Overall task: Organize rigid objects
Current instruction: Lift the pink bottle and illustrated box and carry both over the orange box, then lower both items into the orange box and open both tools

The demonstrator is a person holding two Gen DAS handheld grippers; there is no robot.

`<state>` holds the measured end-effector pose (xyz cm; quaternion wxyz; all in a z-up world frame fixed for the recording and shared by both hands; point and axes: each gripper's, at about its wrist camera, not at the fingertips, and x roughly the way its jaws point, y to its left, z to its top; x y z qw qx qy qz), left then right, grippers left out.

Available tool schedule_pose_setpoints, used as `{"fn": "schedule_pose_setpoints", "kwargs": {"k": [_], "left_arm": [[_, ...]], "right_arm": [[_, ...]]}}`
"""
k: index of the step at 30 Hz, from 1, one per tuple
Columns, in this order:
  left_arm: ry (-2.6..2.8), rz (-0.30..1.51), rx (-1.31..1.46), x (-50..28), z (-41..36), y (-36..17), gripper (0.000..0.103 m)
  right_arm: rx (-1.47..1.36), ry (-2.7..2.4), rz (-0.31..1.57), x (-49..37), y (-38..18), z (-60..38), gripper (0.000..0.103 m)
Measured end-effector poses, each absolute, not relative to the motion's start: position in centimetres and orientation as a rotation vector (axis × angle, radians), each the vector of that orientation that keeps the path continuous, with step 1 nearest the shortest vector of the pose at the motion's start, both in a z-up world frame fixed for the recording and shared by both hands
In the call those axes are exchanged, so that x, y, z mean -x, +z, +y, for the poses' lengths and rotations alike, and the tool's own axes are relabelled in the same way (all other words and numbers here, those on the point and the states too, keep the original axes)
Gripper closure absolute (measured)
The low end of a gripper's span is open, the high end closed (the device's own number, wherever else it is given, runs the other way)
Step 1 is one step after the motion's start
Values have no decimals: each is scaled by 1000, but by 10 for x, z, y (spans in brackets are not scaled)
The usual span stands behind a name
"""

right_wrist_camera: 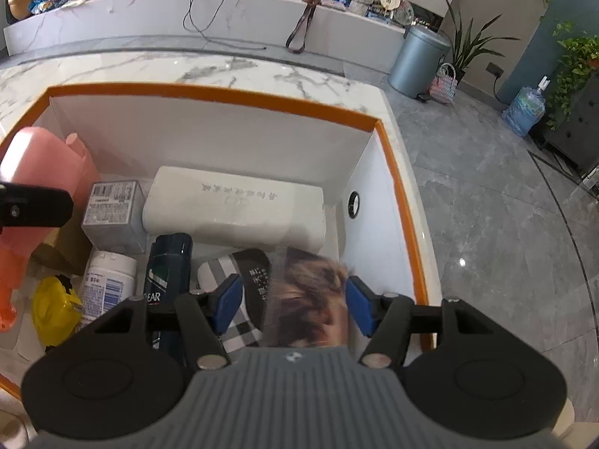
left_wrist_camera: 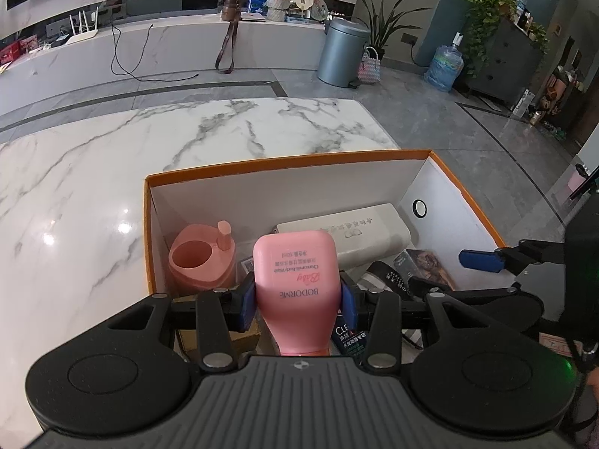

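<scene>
Over the orange-rimmed box (left_wrist_camera: 284,157) on the marble desk (left_wrist_camera: 112,172), both hand-held grippers work at once. The left hand-held gripper (left_wrist_camera: 297,301) pinches a pink body-wash bottle (left_wrist_camera: 295,273) across its waist, blue pads pressed against both sides, cap end toward the camera and flat base pointing into the box. Below and behind it lie a pink cup (left_wrist_camera: 198,262), a white case (left_wrist_camera: 348,232) against the far wall, a grey carton (right_wrist_camera: 112,209), a dark shampoo bottle (right_wrist_camera: 166,262), a white jar (right_wrist_camera: 108,280) and a yellow bag (right_wrist_camera: 56,310).

The right hand-held gripper (right_wrist_camera: 294,307) hangs spread over a blurred brown-printed packet (right_wrist_camera: 310,299) near the box's right wall; its pads stand clear on either side, so I judge the packet loose, resting partly on a checked pouch (right_wrist_camera: 239,321).

Several things could go wrong. The bottle is smooth and tapers toward the neck, so it may slide through the pads if the grip eases while tilted. The floor of the box is crowded; lowering the bottle straight down would land it on the shampoo bottle or carton, leaving it perched and liable to roll. The right fingers sit near the left one's path, so a careless sideways move could knock the two together.
</scene>
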<state>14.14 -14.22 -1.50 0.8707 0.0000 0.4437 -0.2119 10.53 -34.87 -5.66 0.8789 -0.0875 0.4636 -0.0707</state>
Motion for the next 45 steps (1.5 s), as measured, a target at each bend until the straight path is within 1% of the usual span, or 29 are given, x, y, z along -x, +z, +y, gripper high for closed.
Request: {"fn": "schedule_pose_setpoints", "kwargs": {"k": [2, 6, 10, 12, 14, 18, 25, 31, 37, 39, 45], "left_arm": [[-441, 928, 2, -142, -143, -16, 53], [-449, 934, 3, -143, -145, -17, 53], [-475, 959, 11, -146, -148, -20, 53], [-492, 969, 1, -148, -153, -21, 53], [-508, 976, -13, -149, -160, -23, 53], [-516, 1006, -25, -154, -174, -29, 53], [-517, 1097, 30, -167, -186, -47, 53], [-484, 1151, 17, -168, -188, -62, 53], [-465, 1165, 10, -169, -188, -66, 53], [-453, 1158, 10, -170, -187, -63, 51], [-449, 1138, 4, -170, -183, -54, 49]], "right_arm": [[174, -146, 937, -101, -53, -348, 41], [117, -108, 815, -86, -38, -347, 41], [-10, -117, 732, -71, -28, -352, 40], [-98, -120, 696, -64, -27, -358, 36], [-204, -118, 664, -58, -28, -366, 35], [-272, -149, 635, -57, -32, -372, 35], [-335, -180, 633, -57, -39, -382, 35], [-313, -174, 651, -59, -43, -380, 35], [-307, -167, 670, -61, -46, -380, 35], [-304, -164, 680, -62, -47, -380, 35], [-292, -165, 686, -62, -47, -378, 35]]}}
